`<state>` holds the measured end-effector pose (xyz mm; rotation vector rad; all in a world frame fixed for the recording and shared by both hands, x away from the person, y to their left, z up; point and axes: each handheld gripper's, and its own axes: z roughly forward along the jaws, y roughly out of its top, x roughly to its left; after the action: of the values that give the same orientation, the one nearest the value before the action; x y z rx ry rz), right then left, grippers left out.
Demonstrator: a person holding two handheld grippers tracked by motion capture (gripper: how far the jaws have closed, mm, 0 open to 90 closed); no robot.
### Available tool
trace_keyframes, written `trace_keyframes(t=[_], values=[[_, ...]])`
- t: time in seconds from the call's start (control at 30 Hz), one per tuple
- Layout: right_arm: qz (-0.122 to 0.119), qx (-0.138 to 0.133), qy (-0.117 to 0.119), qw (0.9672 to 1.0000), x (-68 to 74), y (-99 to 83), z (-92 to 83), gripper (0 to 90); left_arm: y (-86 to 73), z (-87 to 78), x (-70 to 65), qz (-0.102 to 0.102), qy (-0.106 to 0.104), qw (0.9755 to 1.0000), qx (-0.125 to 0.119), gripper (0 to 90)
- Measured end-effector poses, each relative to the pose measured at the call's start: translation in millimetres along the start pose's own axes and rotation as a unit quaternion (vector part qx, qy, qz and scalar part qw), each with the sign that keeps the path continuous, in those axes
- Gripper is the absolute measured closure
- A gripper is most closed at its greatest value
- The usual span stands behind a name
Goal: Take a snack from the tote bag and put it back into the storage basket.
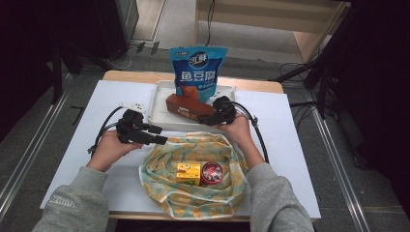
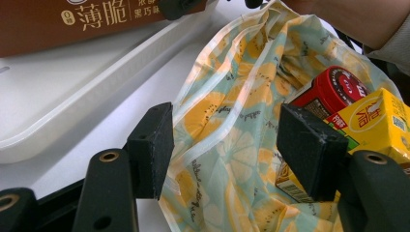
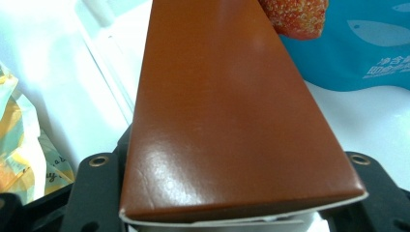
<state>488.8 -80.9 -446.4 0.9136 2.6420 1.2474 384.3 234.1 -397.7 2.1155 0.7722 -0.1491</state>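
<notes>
Jaws of the right gripper (image 1: 209, 117) are closed on a long brown cardboard box (image 1: 189, 108), which is held over the white plastic tray (image 1: 159, 113). The left gripper (image 1: 162, 135) is held wide open with nothing in it, just beside the rim of the yellow-patterned cloth bag (image 1: 164, 186).

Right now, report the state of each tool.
Left tool: open, holding nothing, jaws either side of the yellow-patterned fabric bag edge.
Right tool: closed on the long brown cardboard box.
</notes>
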Motion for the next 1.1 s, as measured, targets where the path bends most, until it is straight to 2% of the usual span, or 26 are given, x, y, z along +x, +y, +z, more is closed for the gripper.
trace_keyframes(t=[0.2, 0.37, 0.5, 0.77, 0.83, 1.1], values=[[0.006, -0.006, 0.004, 1.0, -5.7, -2.4, 1.3, 39.6, 0.0, 0.9, -0.1, 0.0, -0.002, 1.0, 0.003, 38.8], [0.006, -0.011, -0.003, 0.9999, -8.5, -2.7, 4.1, 37.4, -0.1, 1.1, 0.4, 0.0, -0.001, 1.0, 0.002, 38.8], [0.012, 0.001, -0.009, 0.9999, -9.6, -4.5, 5.7, 36.3, -0.1, 0.7, 0.4, 0.0, -0.001, 1.0, 0.002, 38.8], [0.038, 0.006, -0.004, 0.9993, -10.9, -6.3, 1.1, 27.1, -0.1, 0.8, 0.0, 0.001, -0.002, 1.0, 0.004, 39.2], [0.032, 0.001, -0.016, 0.9994, -9.9, -6.3, -1.9, 25.4, 0.0, 0.6, 0.0, 0.001, -0.002, 1.0, 0.003, 39.2], [0.02, -0.019, -0.031, 0.9991, -2.0, 3.8, -19.9, 27.2, 0.0, 0.7, -0.1, 0.001, -0.002, 1.0, 0.003, 39.2]])
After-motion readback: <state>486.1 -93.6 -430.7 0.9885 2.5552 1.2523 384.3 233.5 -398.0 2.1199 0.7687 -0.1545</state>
